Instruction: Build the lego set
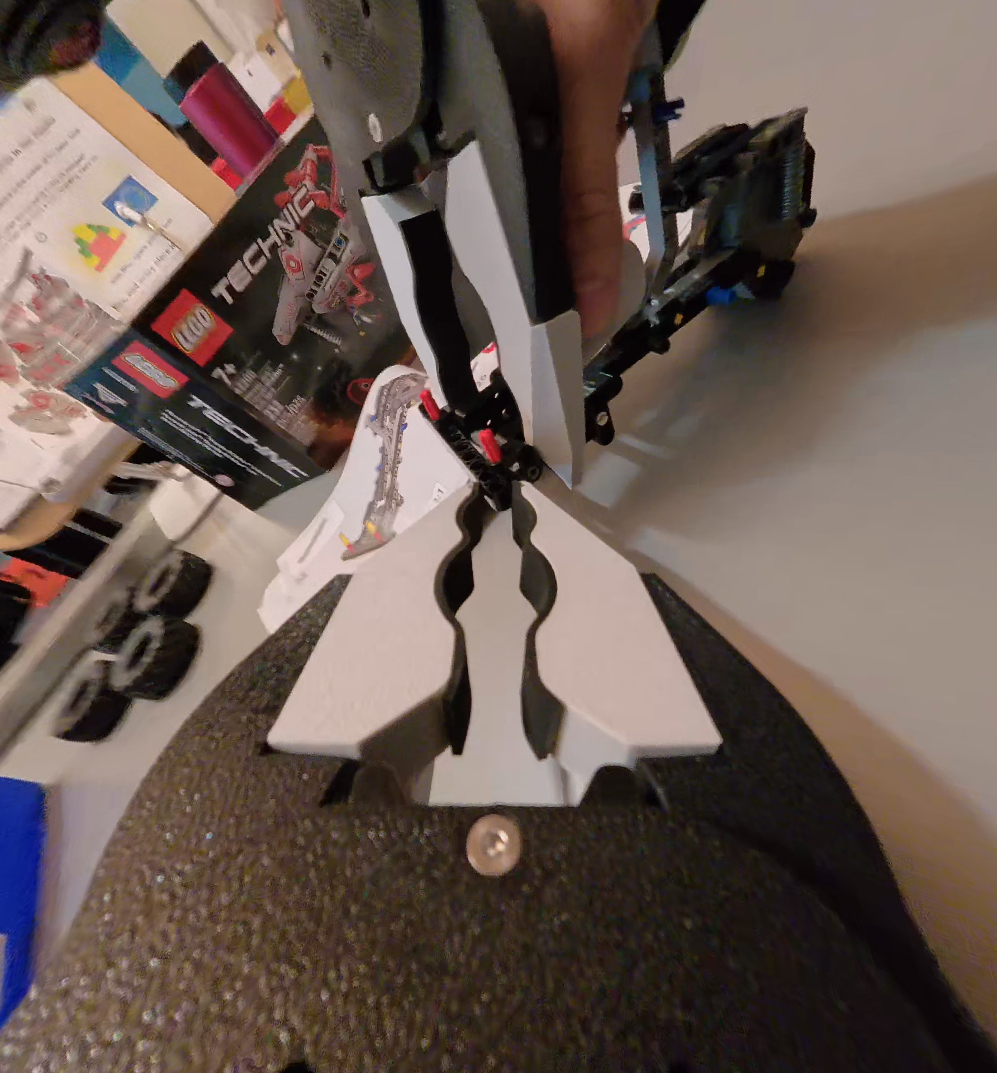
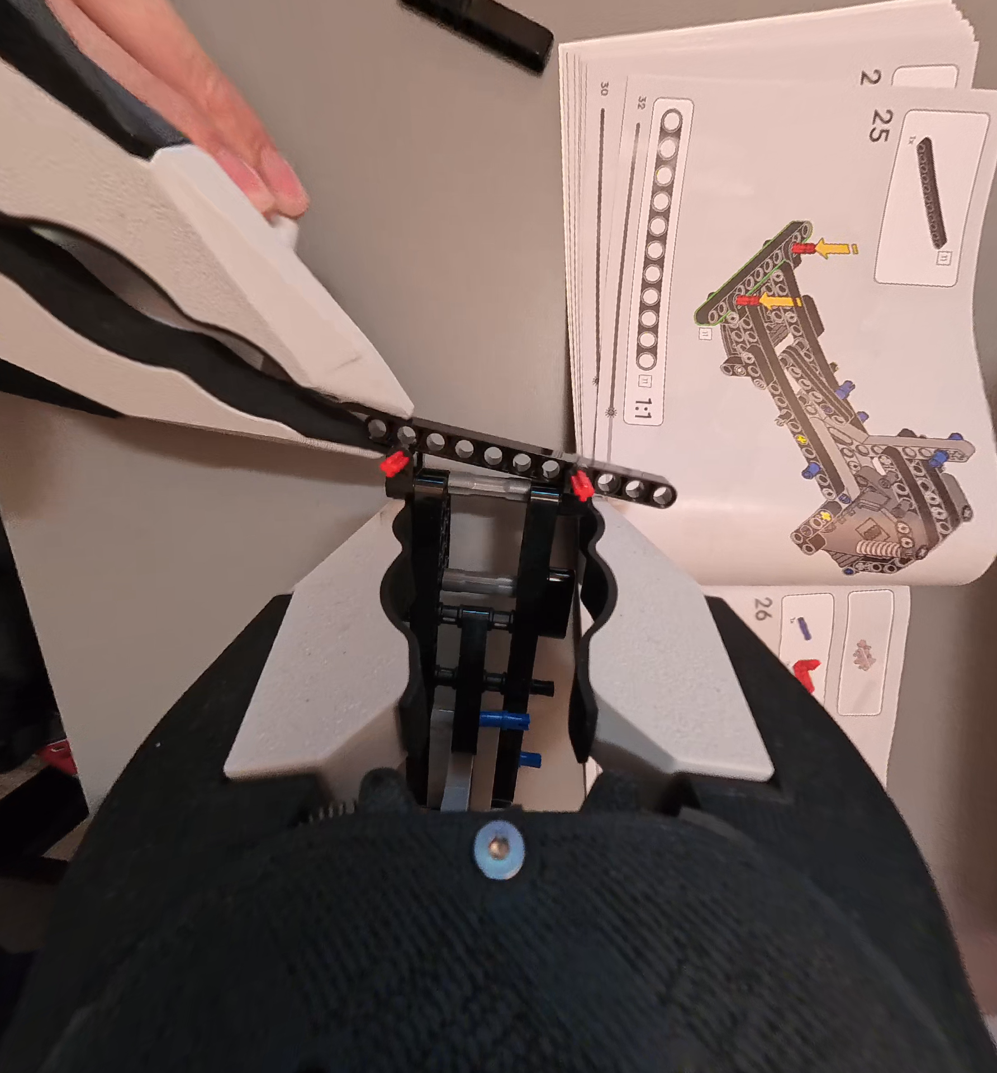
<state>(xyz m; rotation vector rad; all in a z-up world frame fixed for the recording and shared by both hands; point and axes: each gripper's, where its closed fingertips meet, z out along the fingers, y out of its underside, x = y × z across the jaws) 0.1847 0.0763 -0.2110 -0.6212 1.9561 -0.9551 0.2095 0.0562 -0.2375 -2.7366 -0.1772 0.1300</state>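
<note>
our left claw (image 2: pixel 368 429) pinches one end of a long black holed lego beam (image 2: pixel 519 461), holding it level across the top of the part-built black lego frame (image 2: pixel 484 627). our right claw (image 2: pixel 493 522) is closed around that frame, which stands between its fingers. two red pins (image 2: pixel 394 463) stick out at the frame's top corners, just under the beam. the open instruction booklet (image 2: pixel 775 348) lies on the grey worktop (image 2: pixel 426 232) beyond.

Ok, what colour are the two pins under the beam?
Red. The pins sit just under the black beam; the right wrist view shows them best.
</note>
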